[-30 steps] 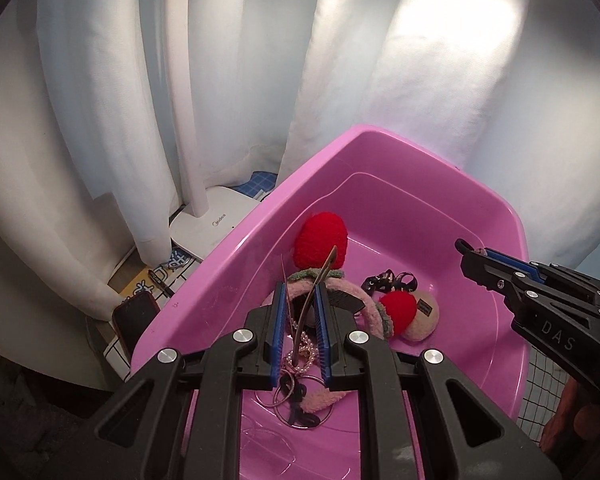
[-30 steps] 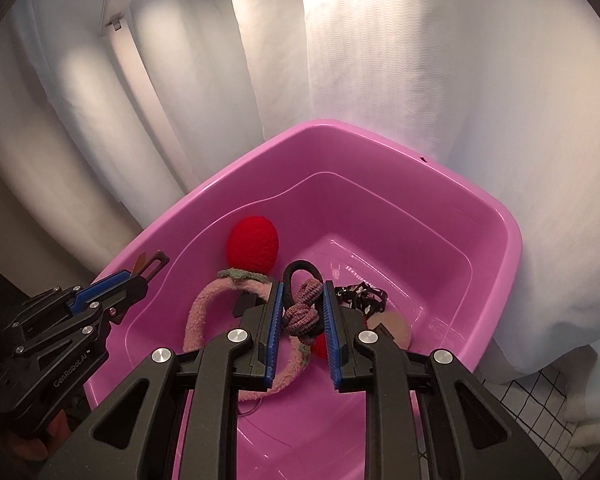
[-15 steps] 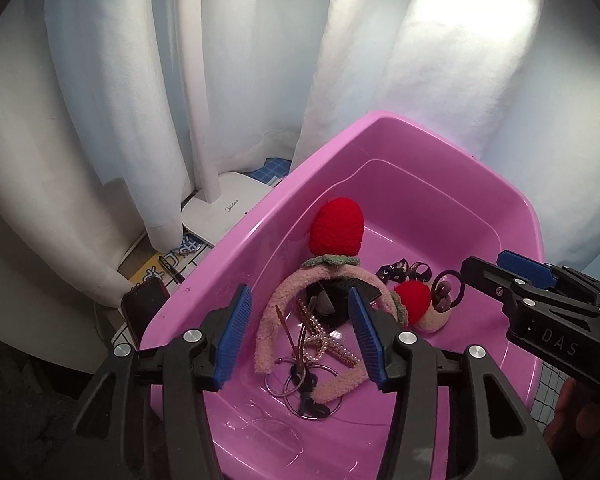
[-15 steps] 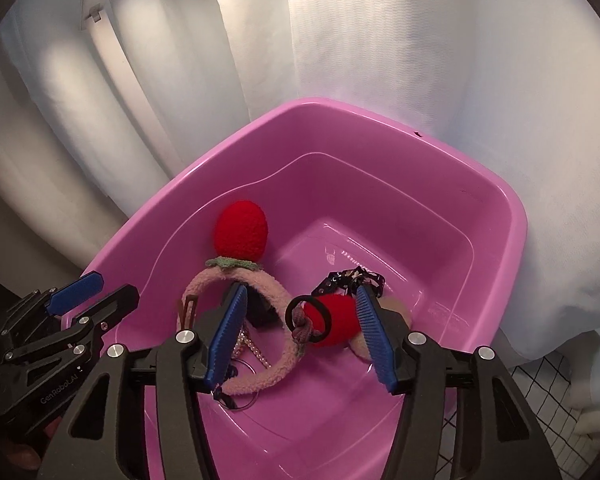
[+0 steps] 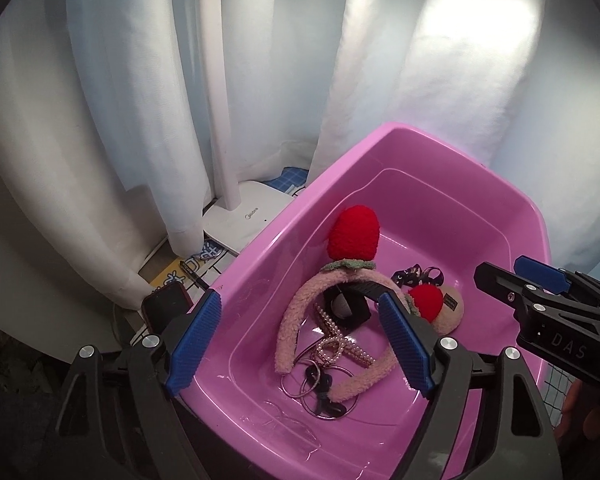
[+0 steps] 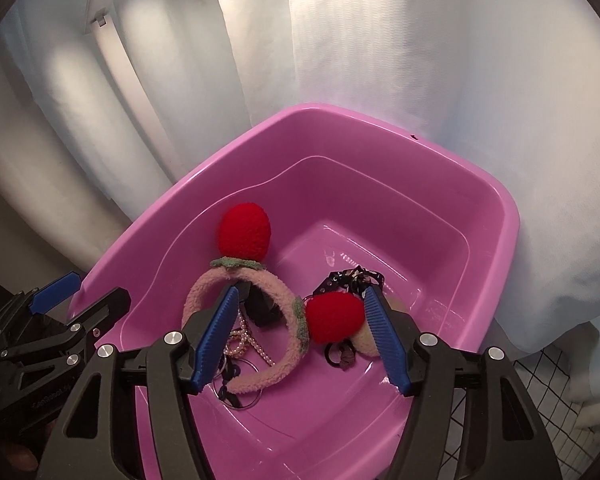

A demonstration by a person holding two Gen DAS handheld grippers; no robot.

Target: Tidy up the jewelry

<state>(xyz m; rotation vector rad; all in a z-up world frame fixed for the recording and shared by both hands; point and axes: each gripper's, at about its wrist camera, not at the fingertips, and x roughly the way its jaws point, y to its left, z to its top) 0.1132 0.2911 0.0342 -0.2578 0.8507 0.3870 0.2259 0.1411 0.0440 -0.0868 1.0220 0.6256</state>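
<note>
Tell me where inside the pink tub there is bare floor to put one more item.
Bare floor lies along the far wall of the pink tub, behind the black chain. The near left part is crowded: fluffy headband, pearl strand, metal rings.

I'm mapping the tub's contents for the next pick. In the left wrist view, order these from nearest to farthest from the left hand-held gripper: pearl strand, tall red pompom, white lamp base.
1. Pearl strand: between the open left hand-held gripper's fingers, on the pink tub's floor.
2. Tall red pompom: farther in, atop the fuzzy headband.
3. White lamp base: outside the tub, beyond its left rim.
</note>
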